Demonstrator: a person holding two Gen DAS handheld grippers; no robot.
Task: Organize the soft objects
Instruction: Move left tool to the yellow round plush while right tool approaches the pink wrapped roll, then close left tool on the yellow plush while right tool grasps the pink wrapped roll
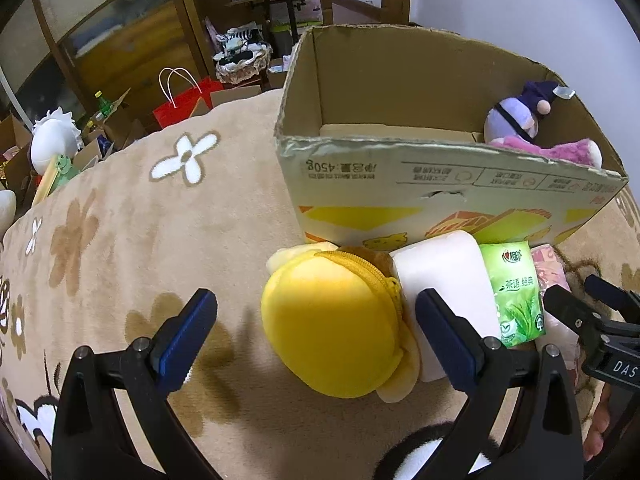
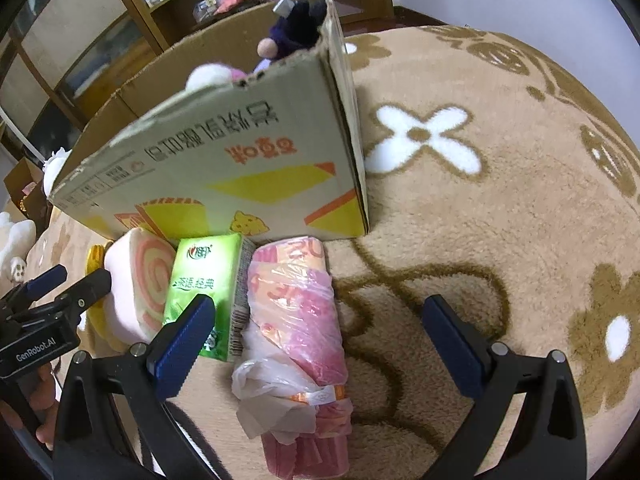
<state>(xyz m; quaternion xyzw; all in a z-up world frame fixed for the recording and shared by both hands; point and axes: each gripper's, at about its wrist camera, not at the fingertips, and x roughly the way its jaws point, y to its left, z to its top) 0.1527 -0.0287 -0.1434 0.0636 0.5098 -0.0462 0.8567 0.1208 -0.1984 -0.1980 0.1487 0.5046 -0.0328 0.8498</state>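
A row of soft items lies on the flowered blanket in front of a cardboard box. A yellow zip pouch sits between the fingers of my open left gripper. Beside it are a white swirl-roll cushion, a green tissue pack and a pink bagged bundle. My open right gripper straddles the bundle; its left finger lies over the tissue pack. The cushion and box show there too. A purple plush and a pink plush lie in the box.
The beige flowered blanket spreads left of the box and, in the right wrist view, to the right. Beyond its far edge are a red bag, a white plush, small boxes and wooden shelves.
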